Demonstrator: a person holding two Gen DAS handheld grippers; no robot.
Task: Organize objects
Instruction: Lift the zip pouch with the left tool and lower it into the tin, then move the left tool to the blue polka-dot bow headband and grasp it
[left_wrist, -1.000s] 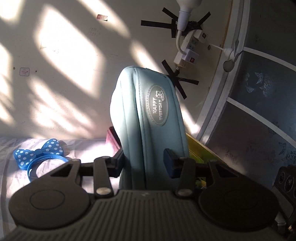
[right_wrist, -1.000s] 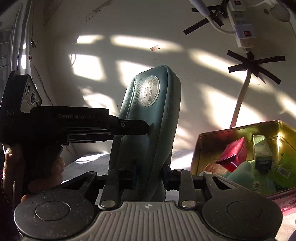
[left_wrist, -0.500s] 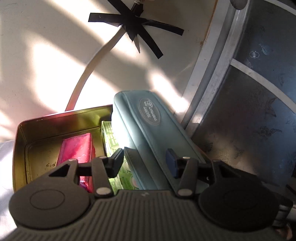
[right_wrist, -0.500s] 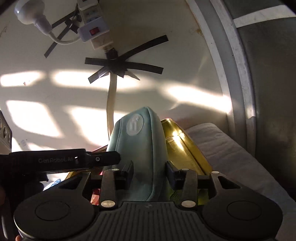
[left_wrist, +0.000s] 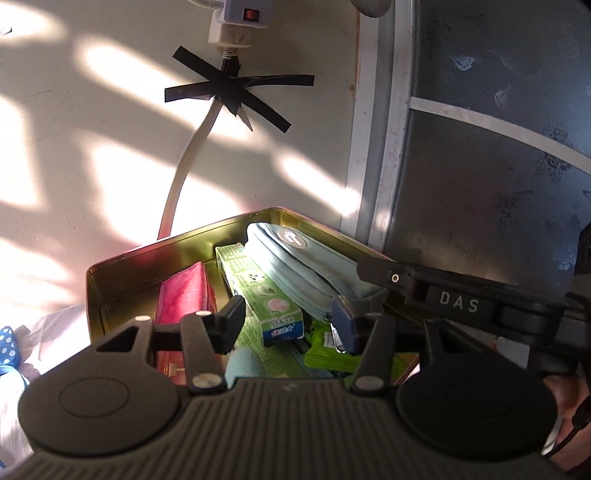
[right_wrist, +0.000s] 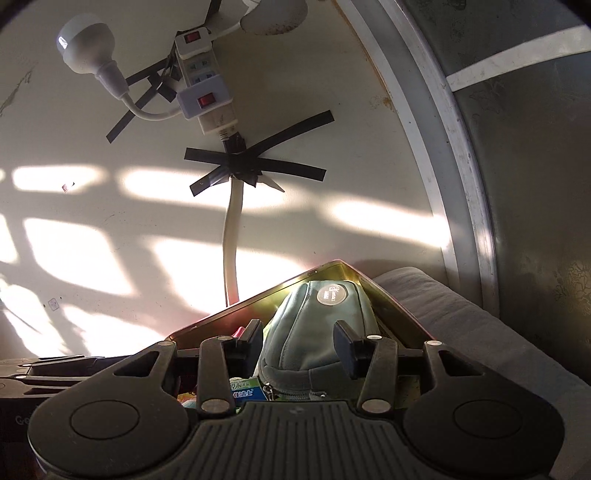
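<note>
A teal zip pouch with an oval badge lies tilted inside the gold tin, resting on a green toothpaste box. A pink pouch lies to its left. My left gripper hovers open over the tin's near side, its pads clear of the pouch's zip end. In the right wrist view my right gripper straddles the teal pouch; its jaws are opening and the pads are not pressing on it. One finger of the right gripper reaches in beside the pouch.
Green packets fill the tin's near corner. A power strip and white cable are taped to the wall behind. A grey patterned panel stands at the right, grey bedding beside the tin, a blue dotted bow far left.
Both grippers carried the upright teal pouch to the right and lowered it into the gold tin. Their jaws widened and let go of it; the pouch now rests on the tin's contents.
</note>
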